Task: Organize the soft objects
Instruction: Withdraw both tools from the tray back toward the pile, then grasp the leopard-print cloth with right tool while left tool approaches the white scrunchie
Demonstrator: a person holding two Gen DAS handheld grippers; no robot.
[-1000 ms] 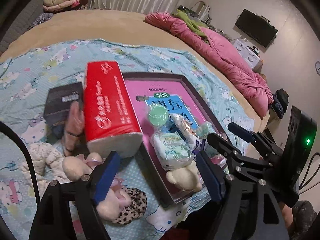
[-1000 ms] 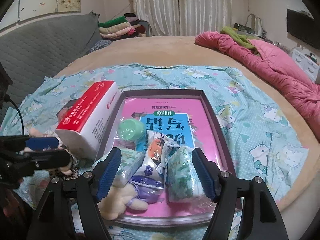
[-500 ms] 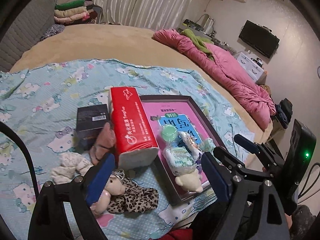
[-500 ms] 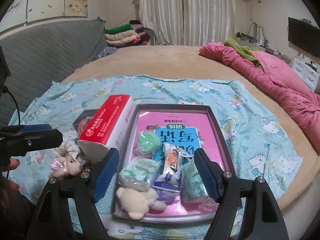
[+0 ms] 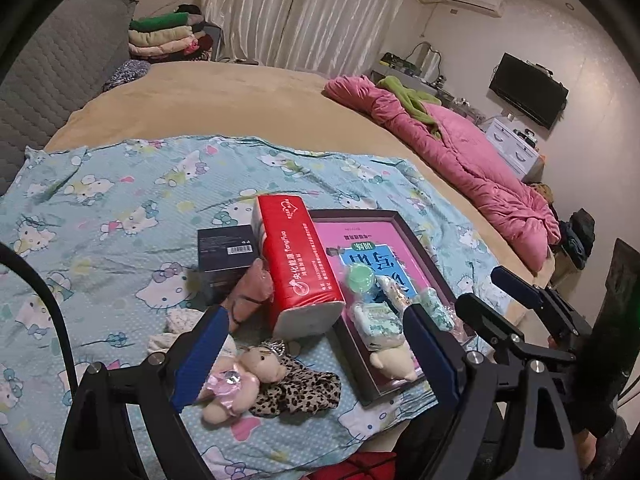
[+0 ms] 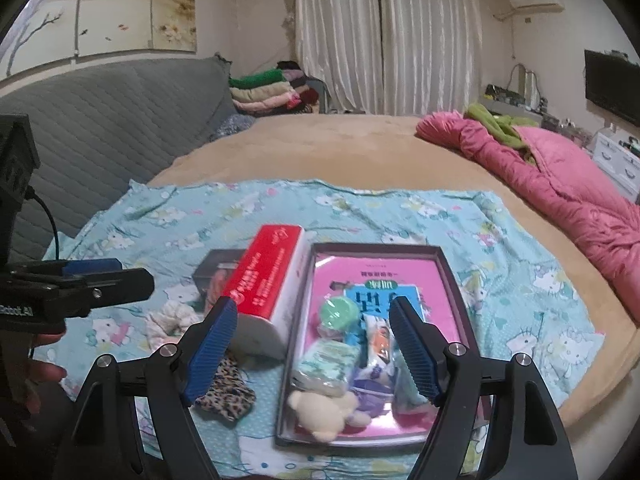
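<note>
A dark-framed tray [image 5: 402, 226] [image 6: 448, 268] with a pink book inside lies on the Hello Kitty sheet. In it are a green round pack [image 6: 338, 314], tissue packs [image 6: 330, 364], a snack packet [image 6: 380, 340] and a cream plush bear [image 6: 320, 414] [image 5: 390, 362]. A red tissue pack [image 5: 302, 268] [image 6: 266, 284] leans on the tray's left edge. Left of it lie a small bear doll [image 5: 240, 380], a leopard cloth [image 5: 296, 392] [image 6: 226, 392], a pink soft item [image 5: 252, 292] and white socks [image 6: 168, 320]. My left gripper [image 5: 312, 360] and right gripper [image 6: 312, 352] are both open and empty, held above the near edge.
A dark box [image 5: 226, 258] sits behind the pink item. A pink quilt [image 5: 460, 160] lies along the bed's right side. Folded clothes [image 6: 264, 92] are stacked at the far end. The bed edge is close in front.
Both grippers have pulled back and up from the tray, so the objects look smaller and farther. Both stay open and empty. No object has moved.
</note>
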